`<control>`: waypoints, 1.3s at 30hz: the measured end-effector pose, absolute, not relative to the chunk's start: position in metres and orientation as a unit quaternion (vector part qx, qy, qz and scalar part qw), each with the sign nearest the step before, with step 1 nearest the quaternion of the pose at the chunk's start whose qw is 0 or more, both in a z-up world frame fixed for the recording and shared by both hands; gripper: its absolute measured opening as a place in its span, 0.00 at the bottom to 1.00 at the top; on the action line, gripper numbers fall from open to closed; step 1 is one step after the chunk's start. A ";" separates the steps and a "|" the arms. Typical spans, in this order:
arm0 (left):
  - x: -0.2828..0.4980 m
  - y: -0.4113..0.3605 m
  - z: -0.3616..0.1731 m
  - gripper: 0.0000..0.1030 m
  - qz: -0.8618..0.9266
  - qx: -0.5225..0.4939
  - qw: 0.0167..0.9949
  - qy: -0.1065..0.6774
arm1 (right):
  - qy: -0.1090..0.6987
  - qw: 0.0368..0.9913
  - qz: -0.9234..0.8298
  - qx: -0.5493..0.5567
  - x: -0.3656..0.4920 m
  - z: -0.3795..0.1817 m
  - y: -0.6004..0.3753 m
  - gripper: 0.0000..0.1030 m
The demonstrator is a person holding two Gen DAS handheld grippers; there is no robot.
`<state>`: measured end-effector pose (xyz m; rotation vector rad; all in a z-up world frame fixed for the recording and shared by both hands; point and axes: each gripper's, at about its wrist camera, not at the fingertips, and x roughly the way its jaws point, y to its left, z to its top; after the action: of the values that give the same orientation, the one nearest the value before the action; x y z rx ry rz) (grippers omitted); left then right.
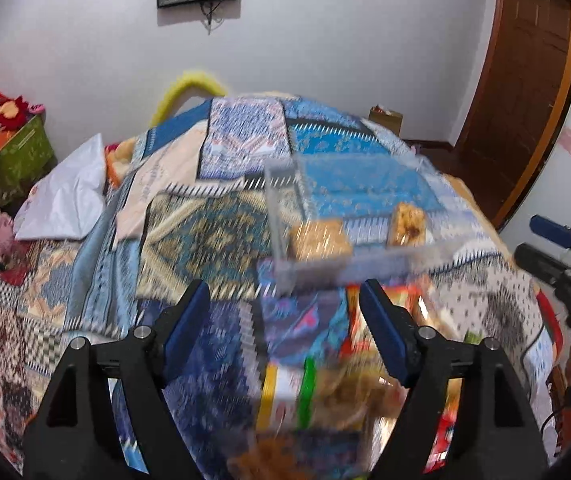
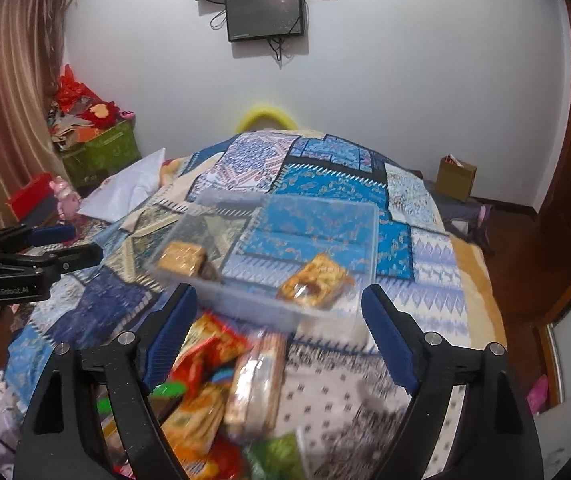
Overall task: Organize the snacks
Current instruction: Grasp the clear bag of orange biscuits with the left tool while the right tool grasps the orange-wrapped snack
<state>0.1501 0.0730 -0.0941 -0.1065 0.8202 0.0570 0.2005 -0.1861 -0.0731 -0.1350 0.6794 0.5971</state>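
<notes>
A clear plastic container [image 1: 281, 216] [image 2: 373, 236] lies on the patchwork quilt. It holds two golden-brown snack packets, one at the left [image 1: 319, 240] [image 2: 183, 258] and one at the right [image 1: 407, 226] [image 2: 315, 280]. A loose pile of snack packs [image 1: 325, 392] [image 2: 213, 380] lies in front of it, blurred. My left gripper [image 1: 285, 286] [image 2: 85, 243] hangs open above the pile, nothing between its blue pads. My right gripper [image 2: 279, 290] [image 1: 527, 236] is open too, over the pile's right side and the container's near wall, holding nothing.
The quilt [image 1: 205, 232] [image 2: 437, 280] covers a bed. A white pillow [image 1: 65, 196] [image 2: 125, 192] lies at its left. A green box [image 1: 13, 160] [image 2: 101, 152] of red items stands by the wall, a cardboard box [image 2: 455, 178] on the floor, a wooden door [image 1: 525, 80] at right.
</notes>
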 end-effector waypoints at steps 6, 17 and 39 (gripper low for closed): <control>0.110 0.077 -0.122 0.75 0.039 -0.066 0.899 0.432 | 0.340 0.891 0.293 -0.061 0.170 -0.085 -0.187 0.80; 0.068 0.072 -0.174 0.75 0.044 -0.095 0.868 0.485 | 0.380 0.873 0.298 -0.071 0.131 -0.123 -0.180 0.80; 0.070 0.078 -0.225 0.86 0.035 -0.176 0.848 0.499 | 0.434 0.836 0.323 -0.091 0.147 -0.168 -0.147 0.56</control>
<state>0.0704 0.0783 -0.2247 -0.3703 1.0525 0.0730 0.1471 -0.1466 -0.1675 -0.1929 0.9191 0.6834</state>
